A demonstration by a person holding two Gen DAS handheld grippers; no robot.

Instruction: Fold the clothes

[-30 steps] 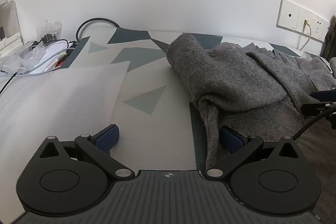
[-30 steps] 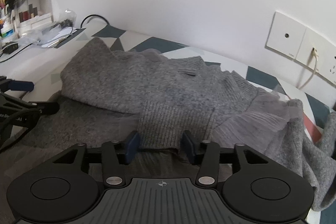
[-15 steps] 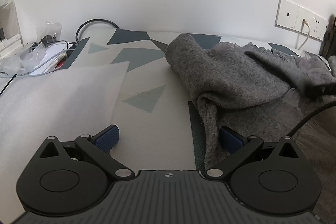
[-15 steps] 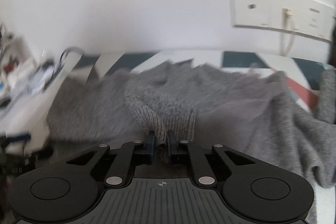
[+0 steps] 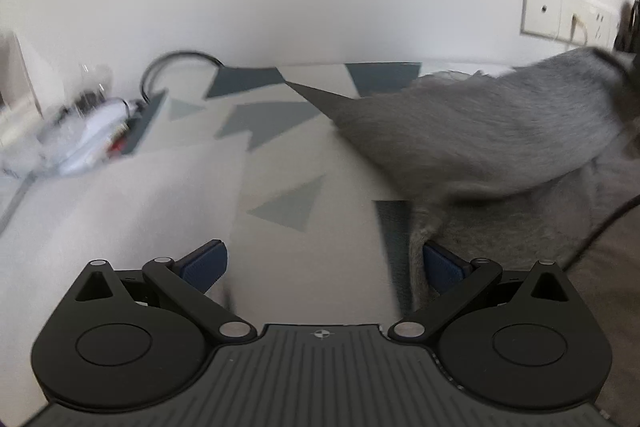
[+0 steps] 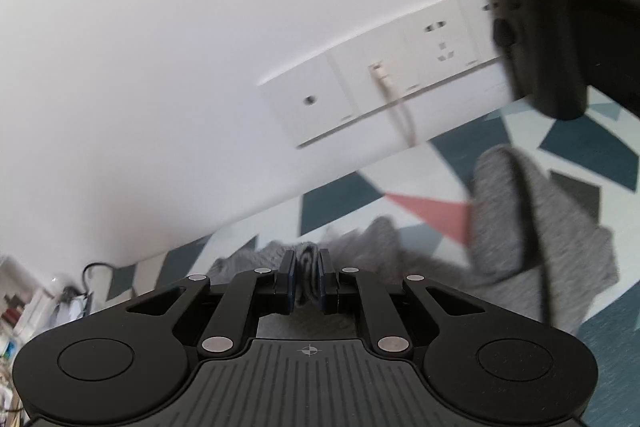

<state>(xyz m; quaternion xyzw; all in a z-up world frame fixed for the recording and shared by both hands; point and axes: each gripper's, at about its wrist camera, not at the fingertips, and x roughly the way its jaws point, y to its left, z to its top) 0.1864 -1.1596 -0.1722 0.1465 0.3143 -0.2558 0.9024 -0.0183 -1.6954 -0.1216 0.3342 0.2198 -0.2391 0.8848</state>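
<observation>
Barely started imo: right tongs (image 6: 307, 281) pinching a bunch of the grey sweater (image 5: 480, 131), left tongs (image 5: 322, 267) spread wide and empty over the patterned tabletop (image 5: 280, 155). Nothing folded yet.

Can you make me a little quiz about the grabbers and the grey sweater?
1. True or false: the left gripper is shut on the sweater.
2. What is the right gripper pinching? A) a cable B) grey knit of the sweater C) nothing
3. Fill the gap: on the wall behind the mat is a row of white ____.

Key
1. False: its jaws stand wide open, with the sweater's edge just inside the right finger.
2. B: a fold of the knit sits between its nearly closed fingers.
3. Sockets, one with a cable plugged in.
</observation>
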